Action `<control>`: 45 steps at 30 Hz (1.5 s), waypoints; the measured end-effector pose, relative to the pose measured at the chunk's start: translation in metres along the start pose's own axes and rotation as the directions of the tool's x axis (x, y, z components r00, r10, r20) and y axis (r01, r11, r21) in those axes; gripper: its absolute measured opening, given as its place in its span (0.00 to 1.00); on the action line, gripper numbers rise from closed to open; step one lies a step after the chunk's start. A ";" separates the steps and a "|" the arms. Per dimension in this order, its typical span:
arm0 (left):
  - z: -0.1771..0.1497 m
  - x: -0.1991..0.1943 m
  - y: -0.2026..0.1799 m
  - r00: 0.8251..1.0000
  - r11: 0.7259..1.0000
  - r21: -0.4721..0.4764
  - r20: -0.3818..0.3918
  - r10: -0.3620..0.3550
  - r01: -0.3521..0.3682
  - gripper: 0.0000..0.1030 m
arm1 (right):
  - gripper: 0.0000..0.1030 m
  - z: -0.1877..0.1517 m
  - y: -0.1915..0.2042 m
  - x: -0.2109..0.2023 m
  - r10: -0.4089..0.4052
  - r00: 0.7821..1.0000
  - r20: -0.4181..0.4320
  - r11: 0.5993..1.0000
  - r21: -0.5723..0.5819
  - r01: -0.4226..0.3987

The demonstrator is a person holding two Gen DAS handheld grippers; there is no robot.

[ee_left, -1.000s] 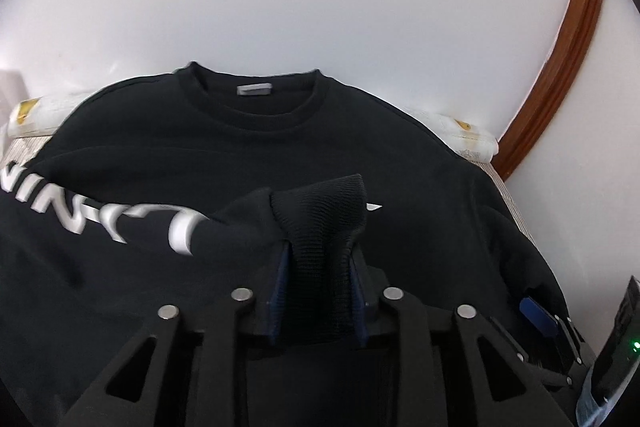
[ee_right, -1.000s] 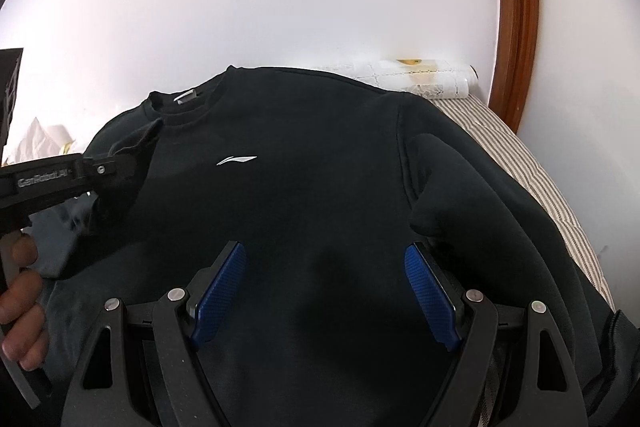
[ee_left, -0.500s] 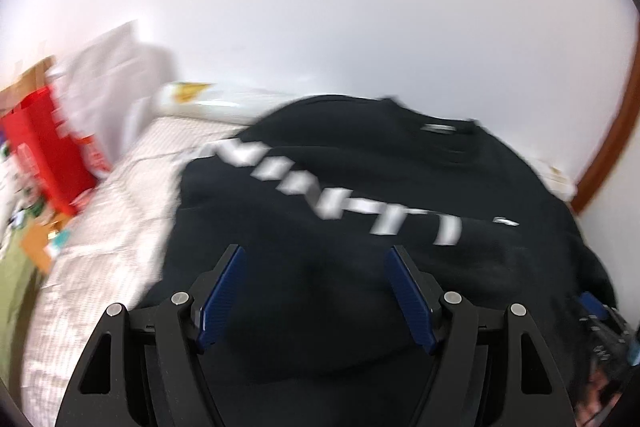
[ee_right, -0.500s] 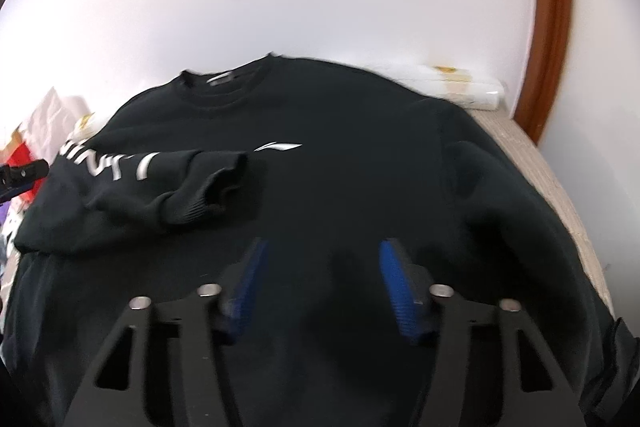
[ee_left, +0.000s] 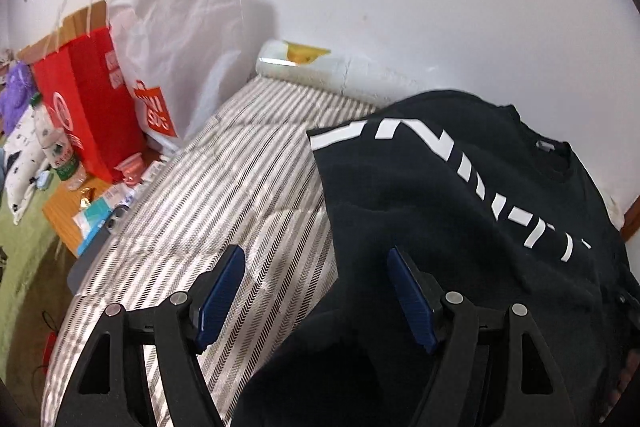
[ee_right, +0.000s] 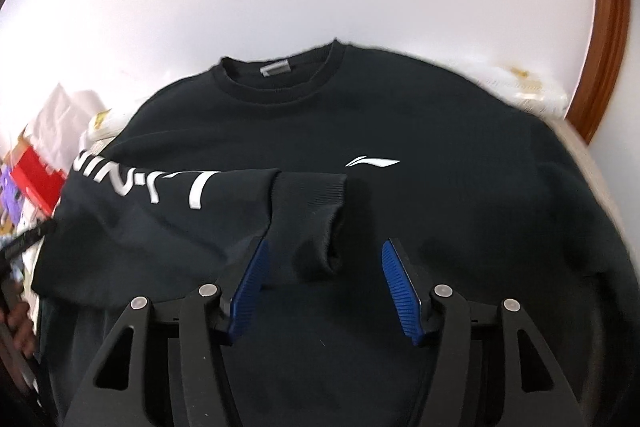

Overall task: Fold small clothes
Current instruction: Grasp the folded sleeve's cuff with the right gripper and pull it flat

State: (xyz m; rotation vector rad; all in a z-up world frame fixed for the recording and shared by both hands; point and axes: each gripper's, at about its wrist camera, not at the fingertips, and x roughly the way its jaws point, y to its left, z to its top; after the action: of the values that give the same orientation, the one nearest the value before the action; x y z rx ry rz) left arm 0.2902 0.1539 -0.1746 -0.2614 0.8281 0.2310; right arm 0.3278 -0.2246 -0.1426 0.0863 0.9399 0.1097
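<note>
Now both hand-held grippers, left (ee_left: 314,293) and right (ee_right: 322,285), gape over the black sweatshirt (ee_right: 460,211), gripping nothing

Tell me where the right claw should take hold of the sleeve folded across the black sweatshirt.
Grip the folded sleeve at its ribbed cuff, coming from the hem side. The cuff lies bunched and raised on the black sweatshirt's chest, its end already between the right claw's open pads.

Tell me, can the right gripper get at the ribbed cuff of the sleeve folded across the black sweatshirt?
Probably yes. The right gripper is open, its jaws having just widened, and the ribbed cuff lies on top of the black sweatshirt right ahead of the blue pads, with nothing covering it.
</note>
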 end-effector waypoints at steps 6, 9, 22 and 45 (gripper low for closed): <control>0.001 0.002 0.002 0.999 0.999 0.008 -0.001 -0.034 0.034 0.72 | 0.57 -0.002 -0.001 0.039 0.032 0.999 -0.038 0.998 0.064 -0.029; 0.001 -0.001 0.001 0.998 0.999 0.010 0.010 -0.054 0.054 0.72 | 0.52 -0.004 0.006 0.046 0.038 0.999 -0.006 0.997 0.066 -0.038; -0.007 -0.003 -0.008 0.997 0.998 0.021 0.033 -0.067 0.066 0.72 | 0.14 -0.007 -0.039 -0.036 0.001 0.959 0.282 0.994 0.101 -0.030; -0.009 0.003 -0.017 1.000 0.998 0.055 0.005 -0.030 0.030 0.72 | 0.15 -0.042 -0.120 -0.032 -0.248 0.961 0.126 0.951 0.219 0.217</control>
State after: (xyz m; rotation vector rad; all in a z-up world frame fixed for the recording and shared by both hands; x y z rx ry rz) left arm 0.2913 0.1350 -0.1802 -0.2213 0.8233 0.1802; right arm 0.2813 -0.3470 -0.1562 0.1693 0.7998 -0.2107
